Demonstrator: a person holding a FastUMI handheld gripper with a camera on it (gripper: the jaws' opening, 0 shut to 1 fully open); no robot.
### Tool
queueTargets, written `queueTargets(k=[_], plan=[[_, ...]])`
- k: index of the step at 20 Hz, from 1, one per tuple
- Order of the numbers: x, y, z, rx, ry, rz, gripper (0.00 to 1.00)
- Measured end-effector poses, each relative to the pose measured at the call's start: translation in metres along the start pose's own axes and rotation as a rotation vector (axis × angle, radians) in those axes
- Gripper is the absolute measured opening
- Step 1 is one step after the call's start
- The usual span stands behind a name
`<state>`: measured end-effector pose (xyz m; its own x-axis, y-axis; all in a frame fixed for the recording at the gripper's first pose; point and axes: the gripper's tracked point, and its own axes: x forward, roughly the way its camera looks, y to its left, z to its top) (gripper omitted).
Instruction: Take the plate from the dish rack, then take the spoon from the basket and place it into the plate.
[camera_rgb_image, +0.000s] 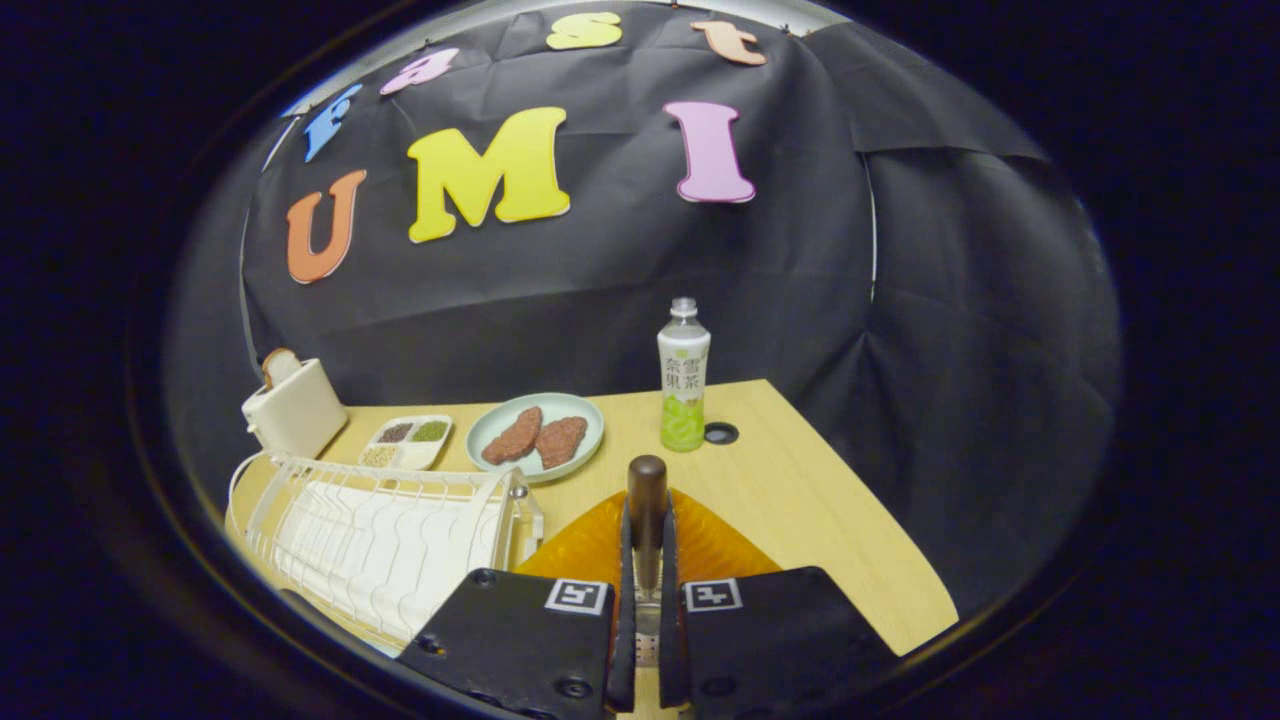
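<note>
The orange plate lies on the wooden table just beside the white dish rack, on its bottle side. Beyond the plate, bare tabletop runs to the tea bottle and on to the table's slanting edge. The gripper is clenched on the spoon, both fingers pressing its handle, whose dark end stands above the plate. A pale green dish with two meat pieces sits behind the rack.
</note>
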<state>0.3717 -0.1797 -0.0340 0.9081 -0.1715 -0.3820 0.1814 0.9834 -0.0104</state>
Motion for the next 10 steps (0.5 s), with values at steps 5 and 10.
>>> queueTargets(k=[5,10], plan=[[-0.075,0.000,0.036,-0.011,-0.111,-0.046,0.14],[-0.156,0.029,0.047,0.015,-0.168,0.011,0.14]])
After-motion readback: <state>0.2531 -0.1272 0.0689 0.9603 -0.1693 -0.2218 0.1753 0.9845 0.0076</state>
